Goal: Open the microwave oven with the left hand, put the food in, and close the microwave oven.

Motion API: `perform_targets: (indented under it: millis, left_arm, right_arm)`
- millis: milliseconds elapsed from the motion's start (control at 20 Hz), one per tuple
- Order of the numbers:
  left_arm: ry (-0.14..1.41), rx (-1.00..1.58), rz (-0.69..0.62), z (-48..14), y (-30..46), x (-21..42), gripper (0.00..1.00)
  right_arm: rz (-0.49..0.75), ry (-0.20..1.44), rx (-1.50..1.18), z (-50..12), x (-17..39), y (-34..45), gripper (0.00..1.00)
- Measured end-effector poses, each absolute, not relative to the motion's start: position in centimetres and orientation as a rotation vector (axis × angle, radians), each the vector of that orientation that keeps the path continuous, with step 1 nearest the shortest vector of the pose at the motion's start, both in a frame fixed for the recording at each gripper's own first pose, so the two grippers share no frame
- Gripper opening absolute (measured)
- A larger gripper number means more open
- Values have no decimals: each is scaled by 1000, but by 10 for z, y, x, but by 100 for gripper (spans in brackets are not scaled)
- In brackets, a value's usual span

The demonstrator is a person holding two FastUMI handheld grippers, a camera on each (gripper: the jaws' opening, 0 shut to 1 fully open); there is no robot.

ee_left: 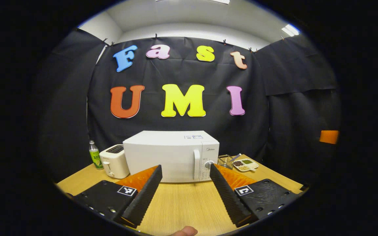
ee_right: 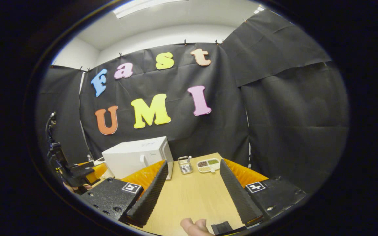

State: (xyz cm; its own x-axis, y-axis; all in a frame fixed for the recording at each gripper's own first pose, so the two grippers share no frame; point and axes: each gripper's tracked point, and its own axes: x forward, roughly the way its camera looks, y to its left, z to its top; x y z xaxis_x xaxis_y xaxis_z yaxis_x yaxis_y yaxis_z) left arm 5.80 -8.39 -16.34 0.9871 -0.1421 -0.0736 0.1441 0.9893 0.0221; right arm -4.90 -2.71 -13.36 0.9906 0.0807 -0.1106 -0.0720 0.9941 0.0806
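White microwave [ee_left: 171,155] sits shut at the worktop's [ee_left: 182,203] far edge. Left tongs [ee_left: 185,170] and right tongs [ee_right: 194,167] both hover wide open, holding nothing.

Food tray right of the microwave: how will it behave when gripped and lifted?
The food tray looks shallow and rigid, so probably stiff and light. Its compartments hold loose grains, likely to spill if tilted. The low rim may offer little grip; it could slide on the smooth table.
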Motion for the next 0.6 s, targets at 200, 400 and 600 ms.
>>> perform_targets:
  millis: [200, 400, 600]
  left_arm:
    - [66, 28, -67, -144, -52, 10, 94]
    - [88, 51, 62, -133, -16, -32, 95]
    - [31, 36, 33, -116, -15, -65, 93]
  right_arm:
    - [58, 75, 61, -116, -70, -34, 100]
    - [24, 24, 27, -103, -91, -41, 100]
    - [10, -32, -11, -96, -110, -41, 100]
